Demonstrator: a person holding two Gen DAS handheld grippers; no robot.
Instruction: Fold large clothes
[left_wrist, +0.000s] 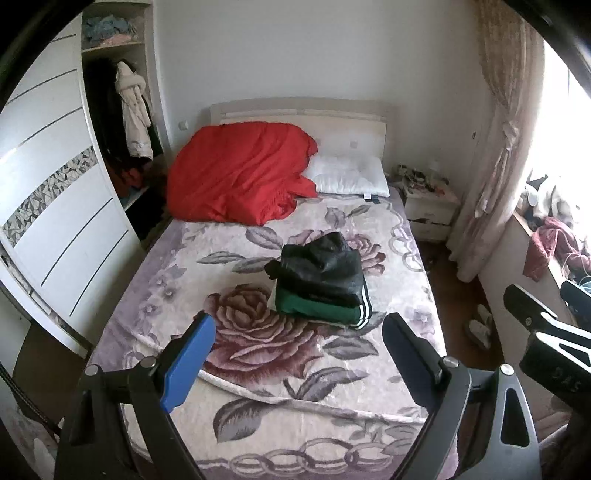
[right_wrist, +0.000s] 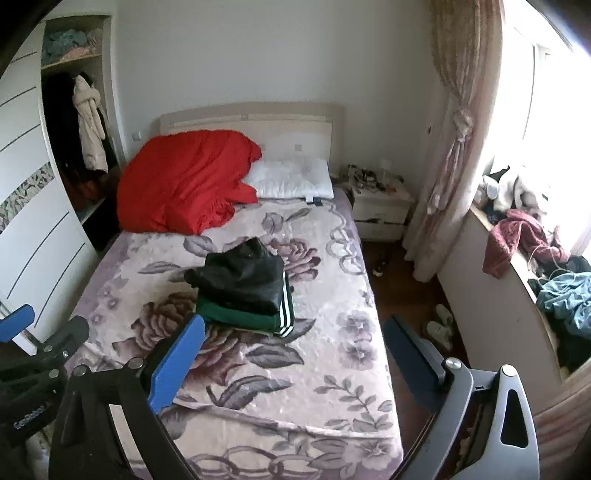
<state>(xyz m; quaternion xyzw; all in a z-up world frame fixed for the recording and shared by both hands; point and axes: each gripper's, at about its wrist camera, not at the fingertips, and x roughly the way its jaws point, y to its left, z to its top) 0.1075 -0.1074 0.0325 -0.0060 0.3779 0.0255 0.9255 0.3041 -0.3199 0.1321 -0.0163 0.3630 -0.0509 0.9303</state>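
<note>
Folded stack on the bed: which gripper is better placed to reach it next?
Left, marginally. The stack, black jacket on green garment, sits almost centred between the open left gripper; in the right wrist view it lies left of the open right gripper.

Ahead of the wide-open left claw, a glossy leather-like black garment tops matt green cloth on a plush, sheeny floral blanket.

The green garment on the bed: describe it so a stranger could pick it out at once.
Start at the bed with the rose-patterned blanket and look to its middle, where a small stack of folded clothes sits. The green garment is the bottom layer, under a black jacket. White stripes along its right edge set it apart from the shiny black piece above and the red quilt at the headboard.
</note>
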